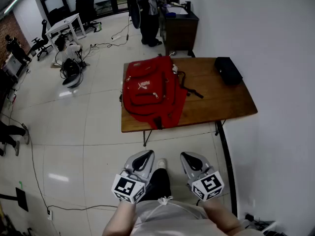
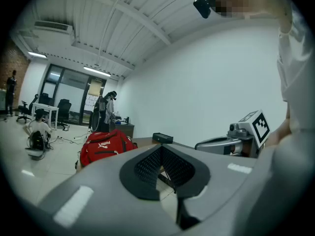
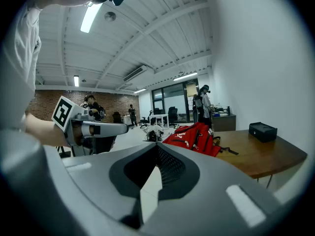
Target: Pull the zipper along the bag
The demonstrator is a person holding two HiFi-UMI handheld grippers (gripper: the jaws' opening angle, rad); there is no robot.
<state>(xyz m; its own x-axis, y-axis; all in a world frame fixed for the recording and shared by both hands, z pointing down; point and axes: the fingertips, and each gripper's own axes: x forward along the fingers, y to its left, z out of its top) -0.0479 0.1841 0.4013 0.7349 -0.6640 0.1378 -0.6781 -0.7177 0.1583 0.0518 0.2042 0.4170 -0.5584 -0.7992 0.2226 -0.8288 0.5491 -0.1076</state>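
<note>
Bare floor [image 1: 98, 127] leads to the worktop [image 1: 216, 102] at 12 o'clock; the red bag [image 1: 150, 90] fills its 9 o'clock side, a black box [image 1: 228, 71] at 2.

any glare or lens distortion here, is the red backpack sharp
Head view: light glare patches on the glossy tiled floor, red fabric backpack sharp. Left gripper view: fisheye bending, black corners. Right gripper view: same bending, ceiling strip light blown out.

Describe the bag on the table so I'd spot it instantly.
Find the wooden table by the white wall. On its left end lies the bag. It is bright red with a white logo, unlike the small black box at the far right corner.
</note>
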